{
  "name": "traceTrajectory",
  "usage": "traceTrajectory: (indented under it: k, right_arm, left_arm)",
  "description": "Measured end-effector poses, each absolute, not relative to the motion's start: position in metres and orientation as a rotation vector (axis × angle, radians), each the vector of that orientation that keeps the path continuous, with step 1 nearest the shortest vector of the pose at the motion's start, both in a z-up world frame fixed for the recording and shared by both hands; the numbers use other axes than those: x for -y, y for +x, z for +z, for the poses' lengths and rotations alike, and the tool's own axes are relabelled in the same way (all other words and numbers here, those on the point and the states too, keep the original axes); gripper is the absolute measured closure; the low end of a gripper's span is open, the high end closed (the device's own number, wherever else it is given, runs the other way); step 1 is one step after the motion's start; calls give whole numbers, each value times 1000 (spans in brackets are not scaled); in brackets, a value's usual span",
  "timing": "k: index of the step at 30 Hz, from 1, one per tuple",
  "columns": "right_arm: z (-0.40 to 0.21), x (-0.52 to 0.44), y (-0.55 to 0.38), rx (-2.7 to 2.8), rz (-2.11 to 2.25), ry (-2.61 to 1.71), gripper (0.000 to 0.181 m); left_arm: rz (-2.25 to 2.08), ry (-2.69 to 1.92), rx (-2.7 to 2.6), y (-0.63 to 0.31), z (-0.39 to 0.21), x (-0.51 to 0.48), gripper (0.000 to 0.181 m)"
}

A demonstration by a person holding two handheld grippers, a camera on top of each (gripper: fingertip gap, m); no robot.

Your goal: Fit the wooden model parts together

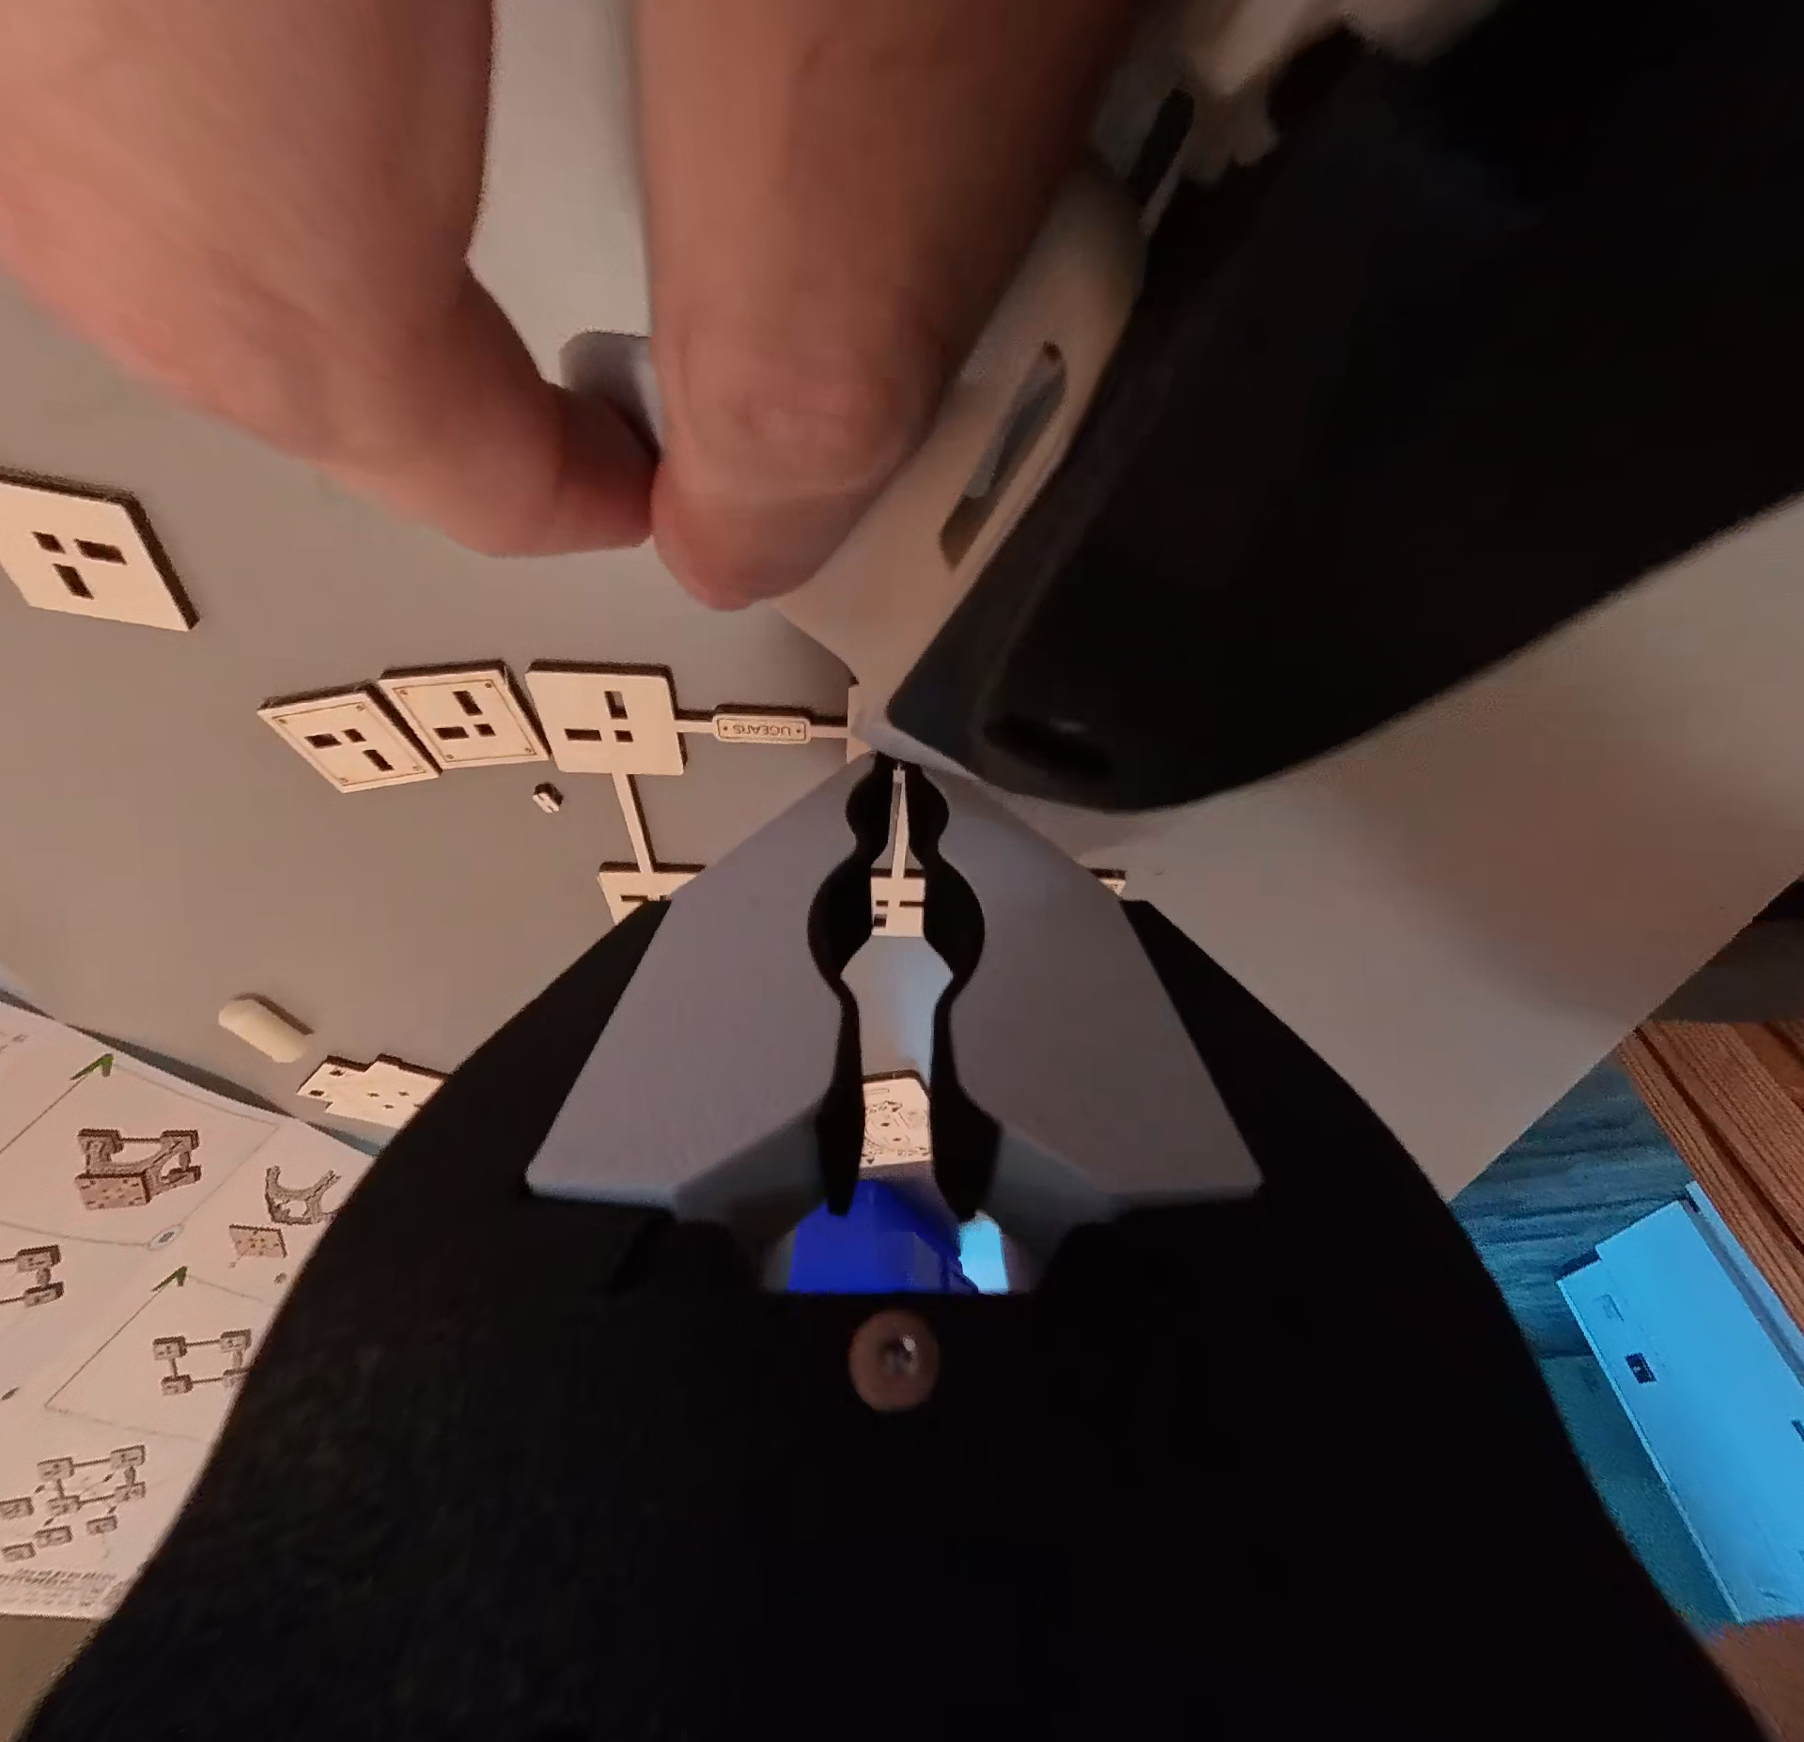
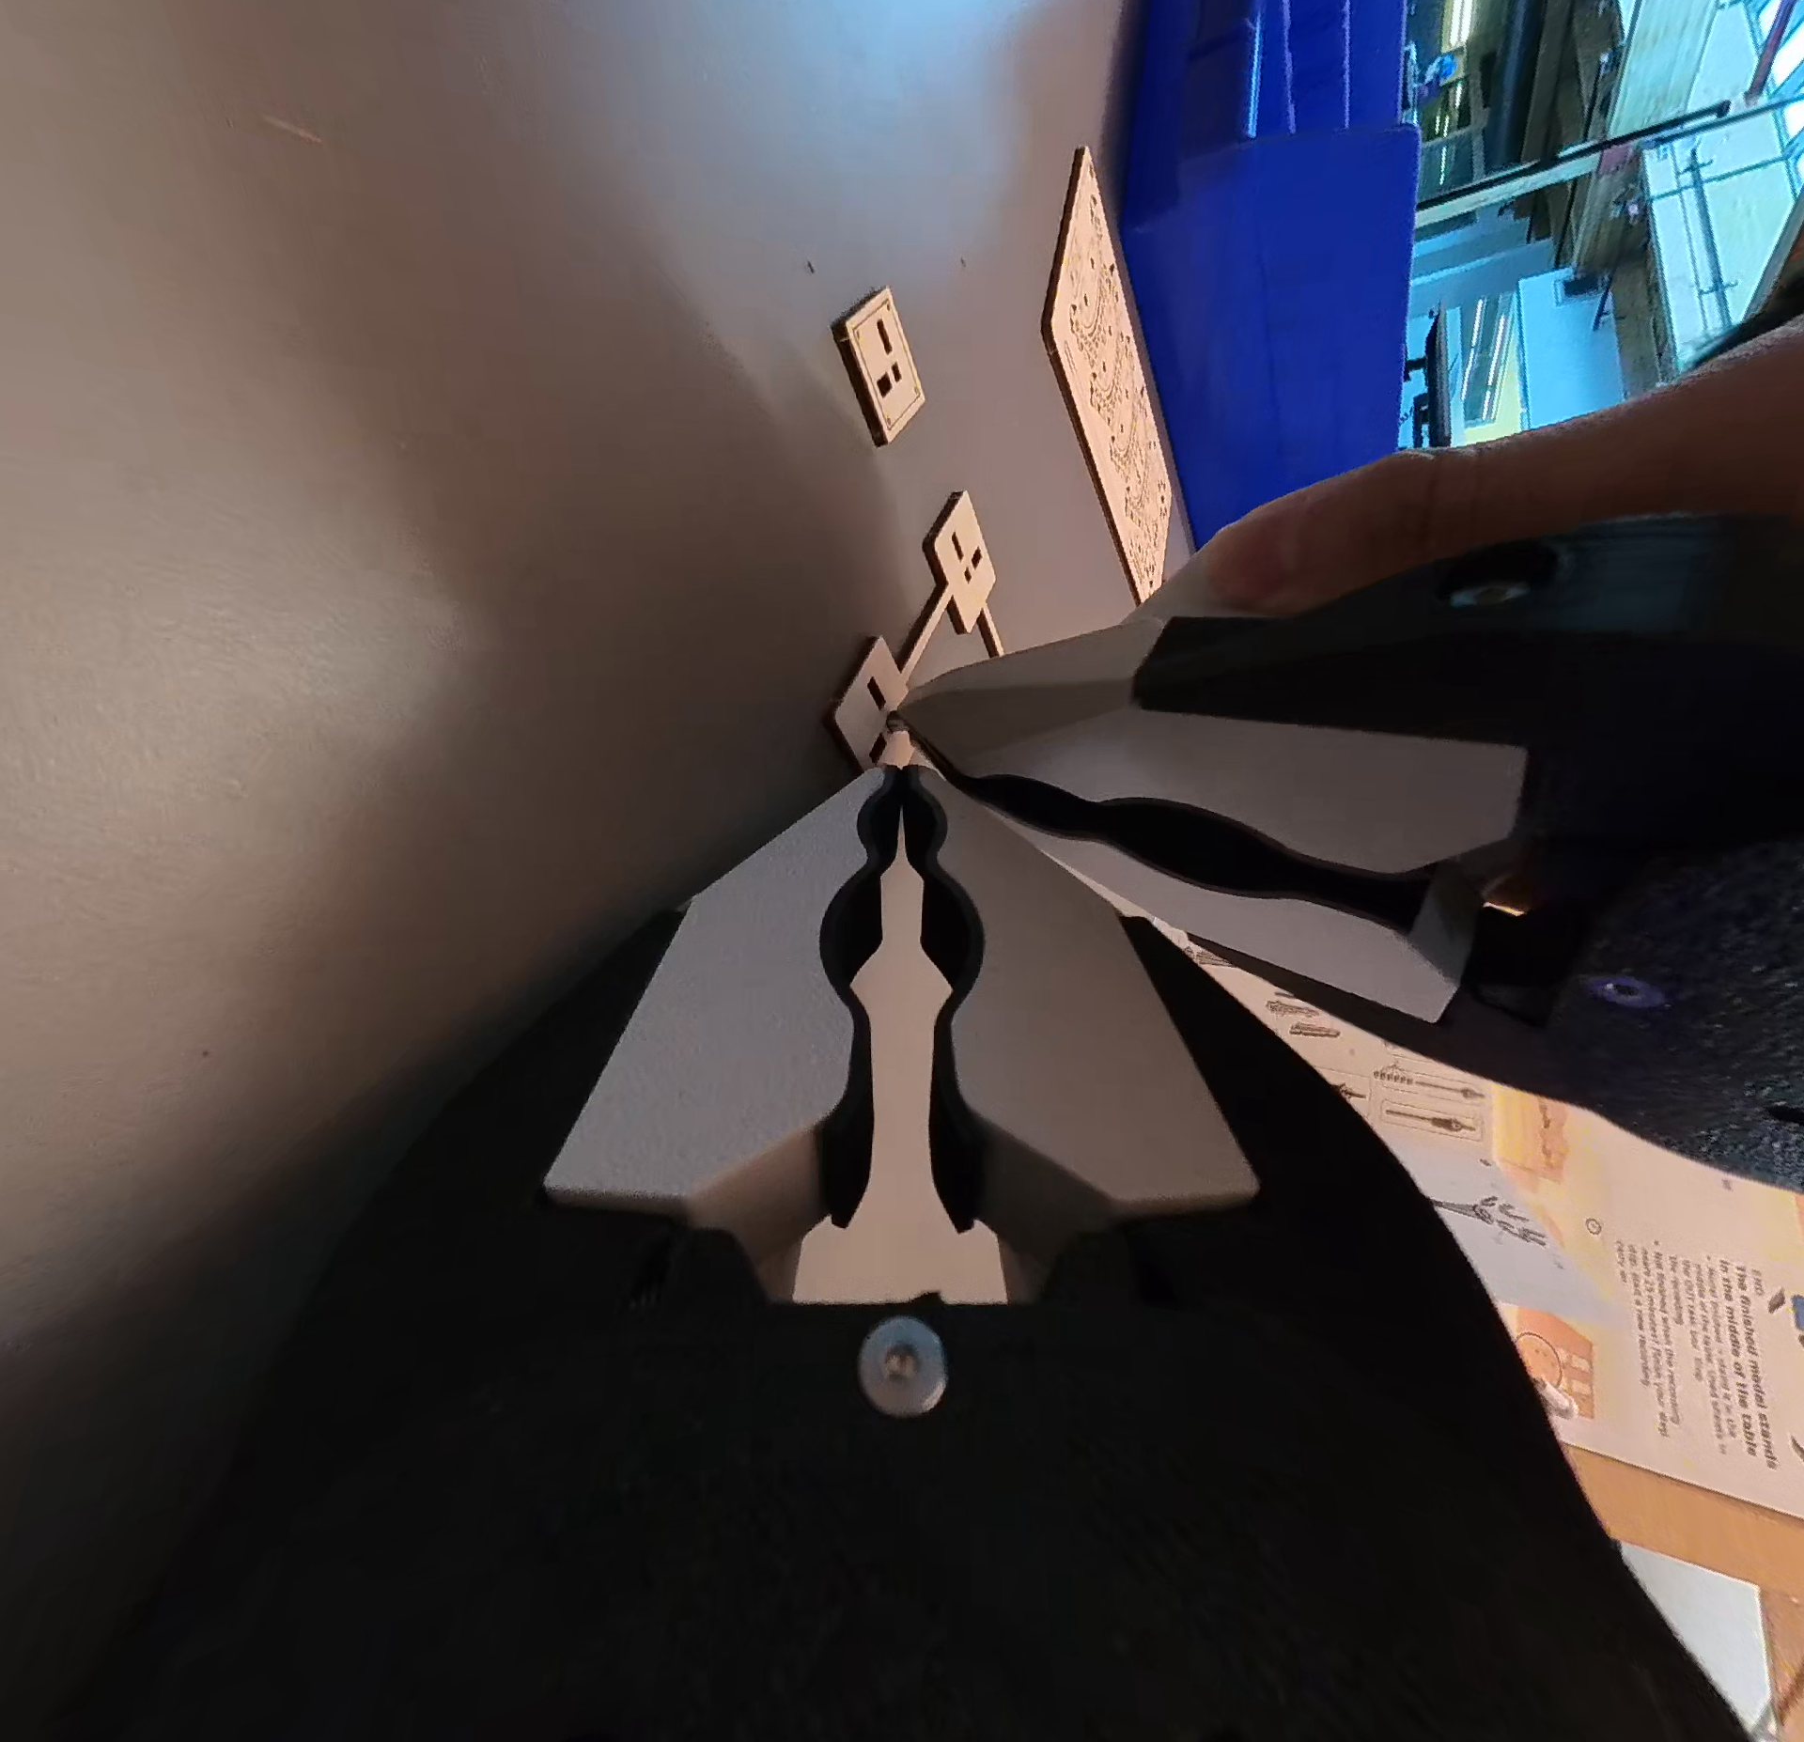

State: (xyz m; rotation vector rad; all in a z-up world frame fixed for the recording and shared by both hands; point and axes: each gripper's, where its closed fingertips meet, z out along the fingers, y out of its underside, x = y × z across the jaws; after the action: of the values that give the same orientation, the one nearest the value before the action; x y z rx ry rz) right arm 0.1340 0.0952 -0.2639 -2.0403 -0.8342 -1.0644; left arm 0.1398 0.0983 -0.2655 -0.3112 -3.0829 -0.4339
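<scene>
Both claws pinch the pale wooden frame of squares joined by thin struts [image 1: 625, 821] on the grey table [image 1: 293, 817]: left gripper [image 1: 896, 773] at 6 o'clock, right gripper [image 2: 896, 778] w/ tips pressed together. Risk: twisting apart could snap a strut.

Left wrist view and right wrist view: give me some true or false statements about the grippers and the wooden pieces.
1. The left gripper and the right gripper both point their tips at the linked wooden frame. True.
2. The right gripper's jaws gape wide. False: its tips are together.
3. A lone slotted square lies apart from the frame. True.
4. The uncut wooden sheet stands inside the blue bin. False: it lies flat on the table, beside the bin.
</scene>
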Motion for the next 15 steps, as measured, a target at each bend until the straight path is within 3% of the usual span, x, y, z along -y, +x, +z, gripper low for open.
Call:
traceTrajectory:
  k: [15]
  right_arm:
    - [-263,-97,137,816,-1048,-2033,181]
  left_arm:
    - [-151,-153,3132,140,-267,-98,181]
